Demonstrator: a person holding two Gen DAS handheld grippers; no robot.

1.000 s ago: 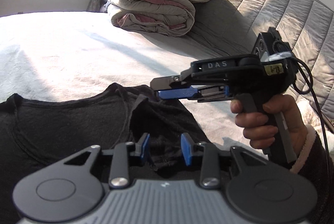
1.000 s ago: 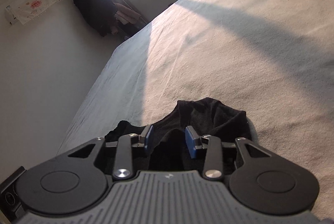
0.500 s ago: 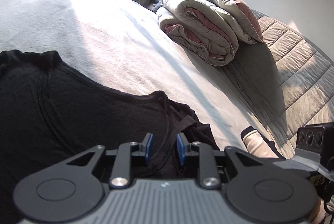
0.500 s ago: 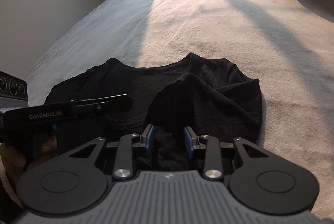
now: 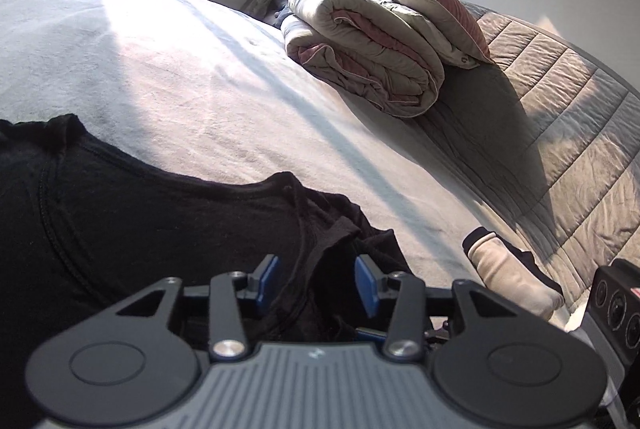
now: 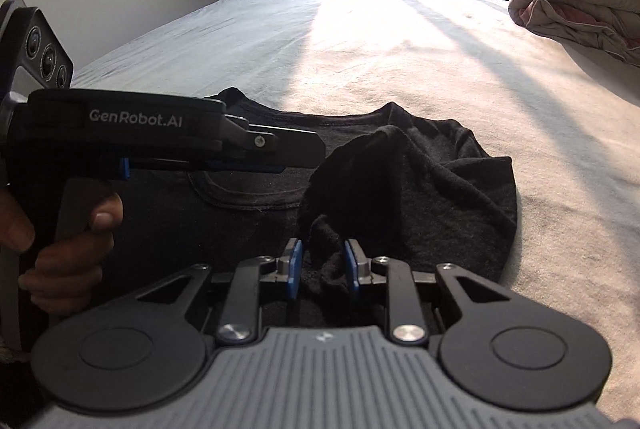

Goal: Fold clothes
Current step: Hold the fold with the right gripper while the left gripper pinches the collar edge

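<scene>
Folding has barely begun, as far as I can judge: the black T-shirt (image 6: 420,197) lies mostly spread on the bed (image 6: 400,49), neckline toward the window, with only its right sleeve side bunched up into a loose hump. No clean crease shows anywhere, so the sleeve folds and the body folds all look still to do.

My right hand-held gripper (image 6: 323,265) has just been closing, and a ridge of that bunched black cloth stands between its blue pads; the pads look to be pinching it, narrow but not fully together. My left hand-held gripper (image 5: 316,283) has just been opening; its pads stand spread with a fold of the shirt near the collar seam lying between them, and I cannot see them pressing on it. In the right wrist view the same left tool (image 6: 224,153) hovers level over the shirt's chest, my hand (image 6: 64,245) on its grip.

For room, the sheet beyond the collar is bare and sunlit well toward the window. To the right, the rolled quilt (image 5: 360,49) with a pillow (image 5: 420,5) on it sits well apart from the shirt. A light sock-like thing (image 5: 508,277) lies near the quilted bedspread (image 5: 560,117), just beside my right tool's camera block. The shirt's right edge has open sheet beside it.
</scene>
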